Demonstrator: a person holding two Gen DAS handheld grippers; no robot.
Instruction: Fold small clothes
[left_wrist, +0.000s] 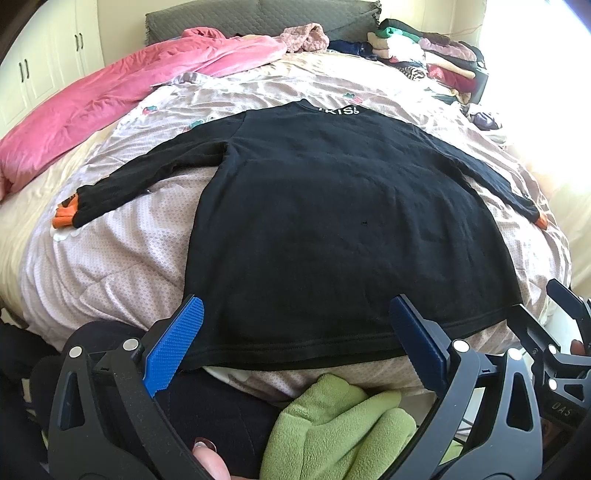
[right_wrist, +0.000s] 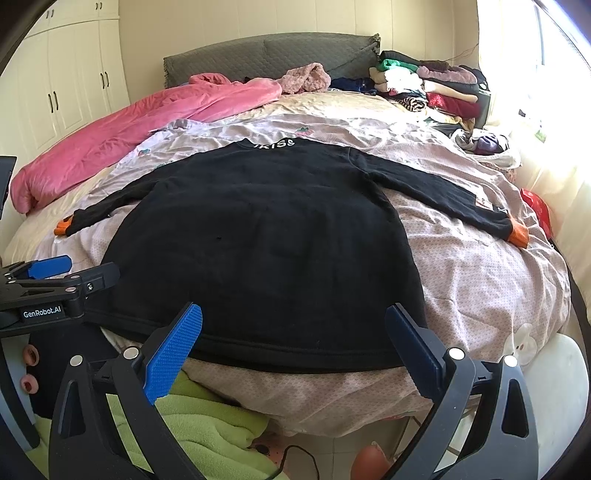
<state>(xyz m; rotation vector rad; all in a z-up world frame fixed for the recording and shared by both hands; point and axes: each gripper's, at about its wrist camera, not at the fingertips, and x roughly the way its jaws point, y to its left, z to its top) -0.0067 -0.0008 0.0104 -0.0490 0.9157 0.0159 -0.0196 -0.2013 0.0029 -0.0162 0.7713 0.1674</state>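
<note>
Two grippers, left gripper (left_wrist: 295, 339) and right gripper (right_wrist: 293, 341), hover at the black sweater's (left_wrist: 332, 221) hem, jaws wide open, empty; gripping only the top layer would bunch the fold.

You are facing a wide bed covered by a pale pink quilted coverlet (right_wrist: 480, 280) with small strawberry motifs. On it, a black long-sleeved knit top (right_wrist: 273, 243) lies flat, both sleeves spread outward, orange cuffs at the ends, white lettering at the collar toward the headboard. A crumpled bright pink velvety quilt (right_wrist: 122, 136) runs along the left side. A stack of folded mixed-colour clothes (right_wrist: 432, 86) sits at the far right corner. A fuzzy dusty-pink garment (right_wrist: 306, 79) lies against the grey quilted headboard (right_wrist: 266, 55).
</note>
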